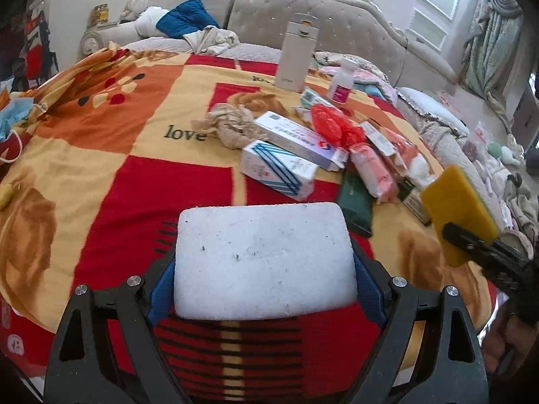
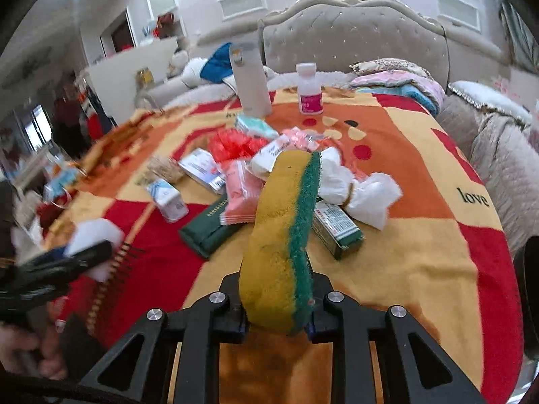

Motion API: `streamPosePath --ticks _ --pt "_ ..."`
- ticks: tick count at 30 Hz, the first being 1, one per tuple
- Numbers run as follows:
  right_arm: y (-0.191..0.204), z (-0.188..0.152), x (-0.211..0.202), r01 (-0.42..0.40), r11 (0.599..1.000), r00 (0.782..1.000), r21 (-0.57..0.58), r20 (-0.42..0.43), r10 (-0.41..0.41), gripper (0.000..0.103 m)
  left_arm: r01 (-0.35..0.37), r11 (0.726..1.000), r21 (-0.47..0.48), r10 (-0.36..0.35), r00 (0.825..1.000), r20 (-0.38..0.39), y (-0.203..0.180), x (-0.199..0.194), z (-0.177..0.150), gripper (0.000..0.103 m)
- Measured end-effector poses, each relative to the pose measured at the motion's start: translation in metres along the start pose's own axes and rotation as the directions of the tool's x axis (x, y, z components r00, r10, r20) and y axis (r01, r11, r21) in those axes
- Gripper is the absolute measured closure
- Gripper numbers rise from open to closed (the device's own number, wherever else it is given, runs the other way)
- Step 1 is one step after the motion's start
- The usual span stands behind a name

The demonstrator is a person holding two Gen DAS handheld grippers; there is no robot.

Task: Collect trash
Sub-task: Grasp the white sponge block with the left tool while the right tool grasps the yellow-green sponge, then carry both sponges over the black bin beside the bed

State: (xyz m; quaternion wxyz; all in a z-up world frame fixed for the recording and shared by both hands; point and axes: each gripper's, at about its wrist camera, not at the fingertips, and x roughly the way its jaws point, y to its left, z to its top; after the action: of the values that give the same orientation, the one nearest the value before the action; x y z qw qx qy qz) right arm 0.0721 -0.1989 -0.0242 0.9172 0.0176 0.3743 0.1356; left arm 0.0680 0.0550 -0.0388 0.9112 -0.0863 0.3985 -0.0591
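My left gripper (image 1: pixel 266 289) is shut on a white foam block (image 1: pixel 264 259) and holds it above the blanket; it also shows in the right wrist view (image 2: pixel 97 235). My right gripper (image 2: pixel 276 323) is shut on a yellow and green sponge (image 2: pixel 279 235), held upright; the sponge also shows at the right of the left wrist view (image 1: pixel 458 208). A pile of trash lies on the blanket: white boxes (image 1: pixel 283 168), a red plastic bag (image 1: pixel 333 124), pink packets (image 2: pixel 241 195), a dark green packet (image 2: pixel 209 229), crumpled white tissue (image 2: pixel 357 192) and a crumpled beige paper (image 1: pixel 232 124).
A tall white flask (image 1: pixel 296 54) and a small white bottle with pink label (image 2: pixel 309 89) stand behind the pile. The red, orange and yellow blanket (image 1: pixel 118 175) covers a round surface. A padded headboard (image 2: pixel 353 40), pillows and clothes lie beyond. Clutter sits at left.
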Motion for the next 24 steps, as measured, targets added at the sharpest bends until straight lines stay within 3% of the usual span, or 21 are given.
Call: streamPosePath --ticks 5,16,24 --pt "-0.013 -0.013 -0.039 -0.021 0.999 0.999 0.039 0.032 0.02 0.081 -0.017 0.999 0.045 0.017 1.0 -0.018 -0.033 0.001 0.001 0.015" --pt "-0.032 -0.049 -0.086 0.063 0.997 0.997 0.041 0.045 -0.065 0.081 -0.04 0.989 0.144 0.039 0.999 0.01 -0.102 -0.019 -0.002 0.015" --pt "-0.04 -0.065 -0.096 0.042 0.998 0.998 0.043 0.053 -0.045 0.081 -0.063 0.983 0.17 0.064 0.998 0.004 -0.114 -0.02 -0.008 0.015"
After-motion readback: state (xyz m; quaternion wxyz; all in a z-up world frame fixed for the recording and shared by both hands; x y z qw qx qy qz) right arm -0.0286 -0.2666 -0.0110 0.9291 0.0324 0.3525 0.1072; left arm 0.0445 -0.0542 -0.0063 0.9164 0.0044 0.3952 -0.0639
